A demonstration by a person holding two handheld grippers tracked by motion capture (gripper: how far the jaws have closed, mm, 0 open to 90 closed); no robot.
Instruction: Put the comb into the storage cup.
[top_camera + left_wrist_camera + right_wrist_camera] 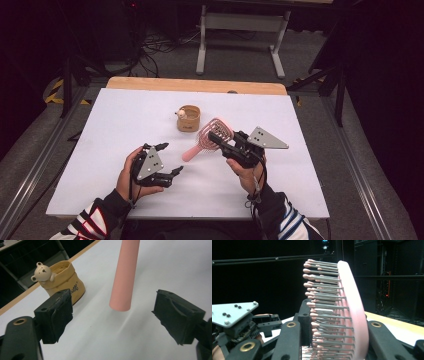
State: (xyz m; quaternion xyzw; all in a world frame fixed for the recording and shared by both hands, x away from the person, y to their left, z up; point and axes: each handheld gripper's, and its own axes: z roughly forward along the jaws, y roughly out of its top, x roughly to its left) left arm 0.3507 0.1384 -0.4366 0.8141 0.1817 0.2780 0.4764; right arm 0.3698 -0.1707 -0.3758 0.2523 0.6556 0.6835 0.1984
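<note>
Brush (210, 136) clamped at its head in right gripper (221, 139).
Left gripper (169, 159) gapes near the handle.

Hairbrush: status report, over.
Right hand-held gripper shut on hairbrush head, handle down. Left hand-held gripper open near handle. Bear pouch stands apart.

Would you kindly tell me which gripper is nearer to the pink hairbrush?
Right. The right gripper is shut on the pink hairbrush head; the open left gripper sits apart, facing its handle end.
</note>
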